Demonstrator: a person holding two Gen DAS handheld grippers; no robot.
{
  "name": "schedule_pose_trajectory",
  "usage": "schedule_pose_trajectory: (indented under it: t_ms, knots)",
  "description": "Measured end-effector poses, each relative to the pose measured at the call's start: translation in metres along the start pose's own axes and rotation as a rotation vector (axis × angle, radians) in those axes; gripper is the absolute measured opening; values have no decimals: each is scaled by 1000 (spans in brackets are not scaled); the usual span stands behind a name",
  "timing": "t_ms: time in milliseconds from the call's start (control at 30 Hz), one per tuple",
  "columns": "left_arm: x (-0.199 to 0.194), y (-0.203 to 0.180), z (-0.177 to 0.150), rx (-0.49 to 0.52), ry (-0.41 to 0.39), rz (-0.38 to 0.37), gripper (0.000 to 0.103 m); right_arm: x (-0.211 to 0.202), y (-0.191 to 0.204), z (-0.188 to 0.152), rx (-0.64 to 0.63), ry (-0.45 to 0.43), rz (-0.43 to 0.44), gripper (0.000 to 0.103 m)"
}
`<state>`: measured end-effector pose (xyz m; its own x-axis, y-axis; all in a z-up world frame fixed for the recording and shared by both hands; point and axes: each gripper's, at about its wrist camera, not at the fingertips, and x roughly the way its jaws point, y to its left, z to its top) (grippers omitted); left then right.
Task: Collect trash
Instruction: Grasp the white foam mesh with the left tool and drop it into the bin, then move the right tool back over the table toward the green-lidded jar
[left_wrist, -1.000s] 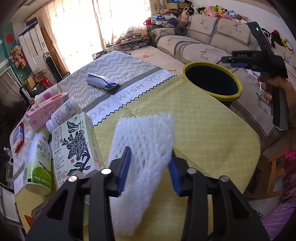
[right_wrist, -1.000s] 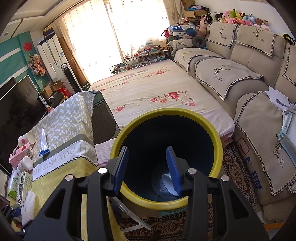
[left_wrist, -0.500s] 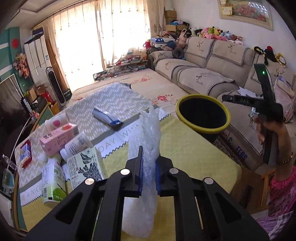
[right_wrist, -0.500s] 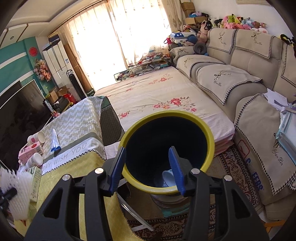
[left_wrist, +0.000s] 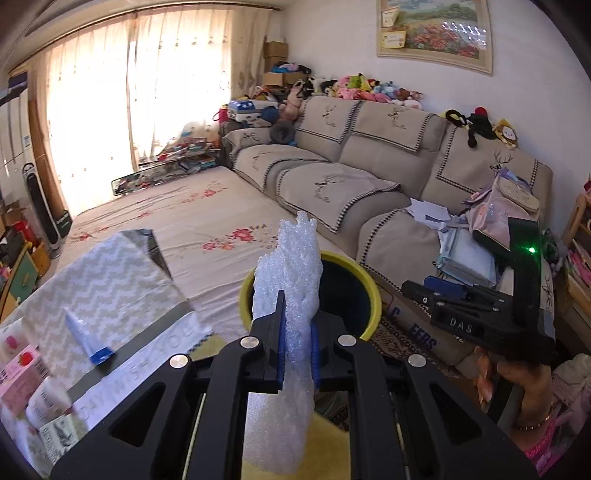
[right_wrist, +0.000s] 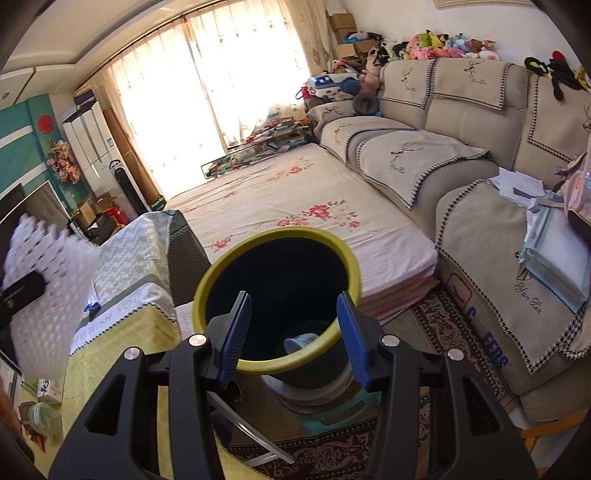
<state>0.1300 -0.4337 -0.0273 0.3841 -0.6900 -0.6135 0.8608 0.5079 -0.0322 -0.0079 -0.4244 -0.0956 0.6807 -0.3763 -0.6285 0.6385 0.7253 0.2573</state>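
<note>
My left gripper is shut on a white foam net sleeve and holds it up in the air, just in front of the yellow-rimmed black trash bin. The sleeve also shows blurred at the left edge of the right wrist view. My right gripper is open and empty, above and just short of the bin. A pale cup lies in the bin's bottom. A white tube with a blue cap lies on the table.
The table has a grey zigzag cloth and a yellow cloth. Pink and white cartons stand at its left. A beige sofa with papers and a bag runs along the right. A floral mat covers the floor beyond.
My left gripper closed on the foam sleeve, lifted it off the table and carried it right toward the bin. My right gripper drew back a little from the bin, still open.
</note>
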Motion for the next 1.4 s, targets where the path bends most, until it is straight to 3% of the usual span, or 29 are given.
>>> schedule_pose_trajectory:
  t_ms: [167, 400, 433, 467, 533, 633, 833, 933, 1067, 1200, 1400]
  knots:
    - [78, -36, 30, 57, 52, -47, 11, -3, -23, -1, 33, 2, -24, 46]
    - [171, -44, 52, 46, 117, -46, 13, -2, -43, -6, 61, 17, -43, 49]
    - [180, -43, 52, 43, 116, -34, 21, -1, -44, -6, 62, 19, -42, 50]
    - [188, -42, 55, 37, 118, -19, 38, 0, -45, -6, 63, 22, -42, 50]
    - [198, -37, 59, 15, 107, 3, 59, 1, -45, -7, 63, 28, -39, 50]
    - [197, -32, 64, 1, 86, 11, 69, 1, -41, -8, 56, 31, -30, 50]
    - [148, -23, 64, -14, 38, 30, 69, 1, -34, -11, 45, 35, -12, 51]
    - [104, -21, 61, -26, 8, 39, 70, -1, -26, -13, 33, 39, 1, 53]
    - [24, -10, 51, -42, -72, 76, 79, -1, -8, -16, -4, 51, 32, 54]
    - [-56, 11, 28, -46, -135, 166, 83, -1, 21, -24, -61, 67, 83, 54]
    - [-159, 70, -28, -181, -168, 316, 88, -2, 81, -42, -173, 105, 182, 55]
